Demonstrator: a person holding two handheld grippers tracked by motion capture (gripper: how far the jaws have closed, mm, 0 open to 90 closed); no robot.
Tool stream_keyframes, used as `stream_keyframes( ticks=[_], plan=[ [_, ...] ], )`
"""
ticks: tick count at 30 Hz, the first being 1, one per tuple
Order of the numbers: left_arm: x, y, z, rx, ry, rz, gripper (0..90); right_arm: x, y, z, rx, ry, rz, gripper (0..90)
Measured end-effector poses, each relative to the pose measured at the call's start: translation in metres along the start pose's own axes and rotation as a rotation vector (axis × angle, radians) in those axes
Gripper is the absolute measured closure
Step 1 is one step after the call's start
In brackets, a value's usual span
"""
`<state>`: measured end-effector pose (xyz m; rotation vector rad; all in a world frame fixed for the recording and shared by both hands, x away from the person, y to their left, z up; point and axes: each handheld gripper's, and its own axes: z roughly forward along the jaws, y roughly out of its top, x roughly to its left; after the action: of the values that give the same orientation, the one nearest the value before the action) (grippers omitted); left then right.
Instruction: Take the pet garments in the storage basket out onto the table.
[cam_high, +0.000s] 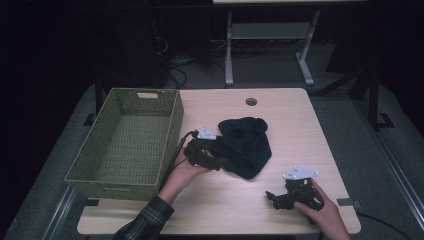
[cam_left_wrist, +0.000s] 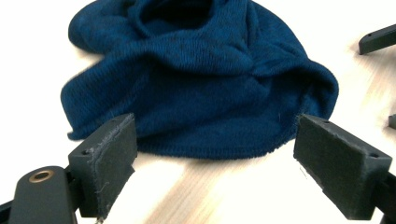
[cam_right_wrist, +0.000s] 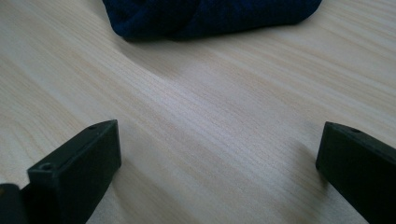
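Observation:
A crumpled dark blue knit garment (cam_high: 246, 145) lies in the middle of the wooden table (cam_high: 300, 125). My left gripper (cam_high: 218, 163) sits at its left edge, open, its jaws pointing at the cloth without holding it. In the left gripper view the garment (cam_left_wrist: 201, 84) lies just beyond my left gripper (cam_left_wrist: 215, 154), whose jaws are spread wide. My right gripper (cam_high: 271, 197) rests near the front right of the table, open and empty, a short way from the cloth. The right gripper view has my right gripper (cam_right_wrist: 219, 158) over bare wood, with the garment's edge (cam_right_wrist: 210, 16) farther off.
A green woven basket (cam_high: 130, 142) stands empty on the left side of the table, right beside my left hand. A round cable hole (cam_high: 251, 101) sits near the table's far edge. The floor and a desk frame (cam_high: 270, 45) lie beyond.

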<state>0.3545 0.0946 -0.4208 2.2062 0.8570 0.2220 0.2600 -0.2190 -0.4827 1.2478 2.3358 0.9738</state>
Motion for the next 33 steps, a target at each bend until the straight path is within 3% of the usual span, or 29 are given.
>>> stream_keyframes(
  ticks=[14,33],
  plan=[
    [-0.01,-0.031,-0.002,0.012,0.014,0.02,12.9,0.0,0.0,0.0,0.0,0.0,0.0,0.0],
    [-0.017,-0.066,-0.007,-0.04,0.056,0.021,12.8,0.0,0.0,0.0,0.001,0.0,0.0,0.0]
  ],
)
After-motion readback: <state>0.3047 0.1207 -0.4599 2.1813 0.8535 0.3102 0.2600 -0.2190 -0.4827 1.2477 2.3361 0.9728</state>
